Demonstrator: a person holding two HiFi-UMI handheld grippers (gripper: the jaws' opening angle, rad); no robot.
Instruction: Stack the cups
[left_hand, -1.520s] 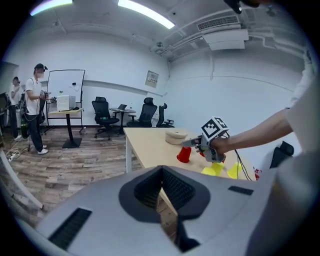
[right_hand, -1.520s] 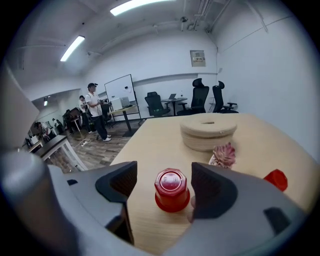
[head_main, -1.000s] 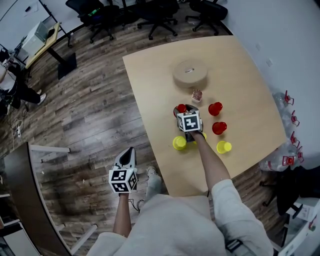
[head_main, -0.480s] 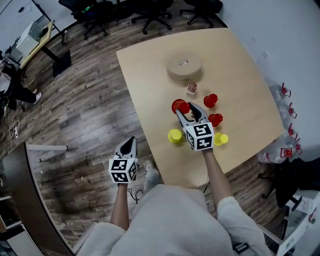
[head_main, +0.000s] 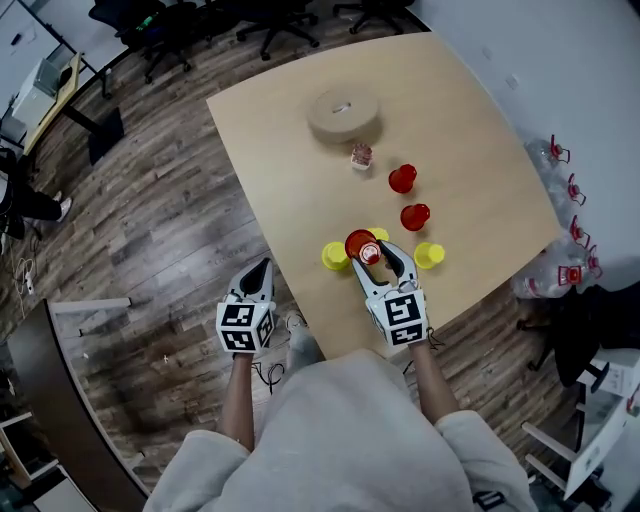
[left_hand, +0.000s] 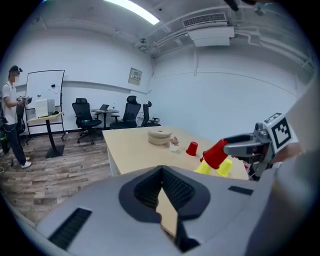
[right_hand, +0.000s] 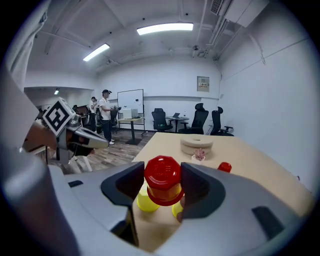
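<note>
My right gripper (head_main: 371, 252) is shut on a red cup (head_main: 360, 245), held in the air above the table's near part. The cup (right_hand: 162, 180) sits between both pads with its base toward the camera. Under and beside it stand three yellow cups (head_main: 334, 256) (head_main: 380, 234) (head_main: 429, 255), upside down. Two more red cups (head_main: 402, 178) (head_main: 414, 216) stand farther back. My left gripper (head_main: 261, 270) hangs over the floor left of the table; its jaws (left_hand: 162, 170) are shut with nothing in them. The left gripper view shows the held cup (left_hand: 216, 154) tilted above two yellow cups (left_hand: 204, 167).
On the light wooden table (head_main: 270, 150), a round tan disc (head_main: 343, 112) lies at the far end, with a small potted plant (head_main: 361, 156) near it. Office chairs (head_main: 290, 15) stand beyond the table. A person (left_hand: 11, 117) stands far off by a whiteboard.
My right gripper has drawn back toward me with the red cup, from the middle of the group to above the near yellow cups. The left gripper stays beside the table.
</note>
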